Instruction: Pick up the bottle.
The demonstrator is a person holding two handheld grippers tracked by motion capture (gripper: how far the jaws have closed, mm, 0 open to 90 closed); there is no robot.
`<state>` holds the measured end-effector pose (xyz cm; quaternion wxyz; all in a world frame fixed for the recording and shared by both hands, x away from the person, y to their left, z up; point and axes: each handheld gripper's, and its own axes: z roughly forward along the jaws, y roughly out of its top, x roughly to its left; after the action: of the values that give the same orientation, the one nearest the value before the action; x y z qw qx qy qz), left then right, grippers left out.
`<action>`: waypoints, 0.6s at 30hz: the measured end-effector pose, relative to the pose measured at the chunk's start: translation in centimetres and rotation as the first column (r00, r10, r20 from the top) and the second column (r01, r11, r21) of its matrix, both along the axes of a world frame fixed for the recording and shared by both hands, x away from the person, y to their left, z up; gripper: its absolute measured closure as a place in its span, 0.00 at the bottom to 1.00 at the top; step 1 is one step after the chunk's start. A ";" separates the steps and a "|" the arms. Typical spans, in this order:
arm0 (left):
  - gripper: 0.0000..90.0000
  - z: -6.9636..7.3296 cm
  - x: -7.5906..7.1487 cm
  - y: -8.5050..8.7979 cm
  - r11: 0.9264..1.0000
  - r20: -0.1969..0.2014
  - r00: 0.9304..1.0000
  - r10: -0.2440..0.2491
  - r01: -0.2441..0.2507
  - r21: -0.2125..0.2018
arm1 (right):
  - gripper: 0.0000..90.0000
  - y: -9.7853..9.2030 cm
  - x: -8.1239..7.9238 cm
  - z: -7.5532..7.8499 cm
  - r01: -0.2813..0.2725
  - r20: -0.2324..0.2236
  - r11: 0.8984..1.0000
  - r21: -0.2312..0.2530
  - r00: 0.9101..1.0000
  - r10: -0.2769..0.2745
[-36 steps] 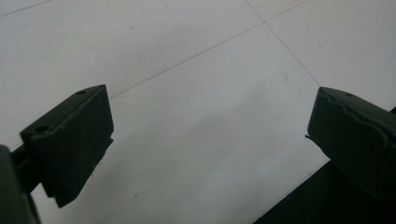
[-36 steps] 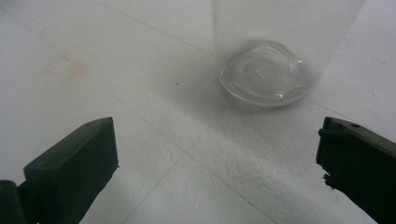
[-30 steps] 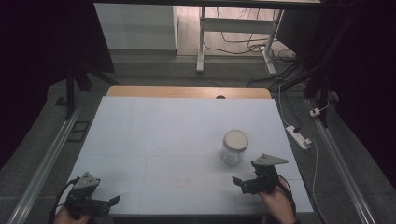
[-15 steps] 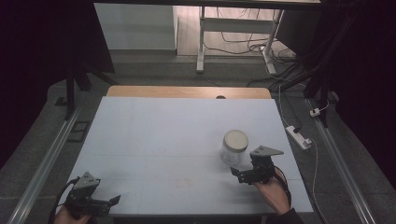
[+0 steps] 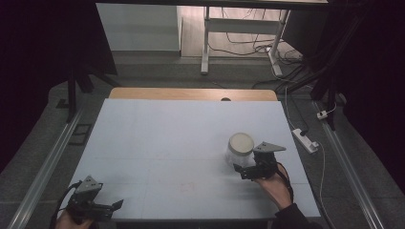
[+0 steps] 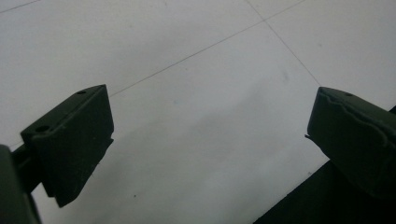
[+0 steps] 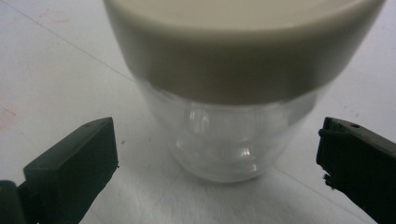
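- High view: the jar (image 5: 239,149) stands upright on the table (image 5: 157,143), right of centre; the right gripper (image 5: 244,170) sits just beside it, lined up for a grasp.
- Left gripper view: the left gripper (image 6: 205,135) is spread over bare table, idle near the edge.
- Right gripper view: jaws spread wide, flanking the jar's clear body below the lid (image 7: 243,42), not touching.

A pale blue-white table (image 5: 157,143) stands in a dim room, brighter than all around it. Along the table's far edge runs a strip of bare wood (image 5: 191,93). Grey carpet floor (image 5: 162,67) surrounds the table, with metal rails (image 5: 45,164) on either side of it. Beyond the table's far edge stands a white desk frame (image 5: 206,43) among loose cables (image 5: 248,33). To the table's right lies a white power strip (image 5: 305,140).
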<state>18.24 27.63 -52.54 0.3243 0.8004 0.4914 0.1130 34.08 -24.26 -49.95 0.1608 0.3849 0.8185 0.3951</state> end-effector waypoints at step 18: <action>0.02 0.0 0.0 0.0 1.000 -0.003 1.000 -0.003 0.003 0.000 | 0.00 1.5 2.4 -0.2 -0.011 0.008 1.000 0.002 1.000 0.011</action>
<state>18.26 27.63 -52.55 0.3236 0.8014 0.4906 0.1113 36.48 -22.77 -50.18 0.1616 0.3791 0.8196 0.3981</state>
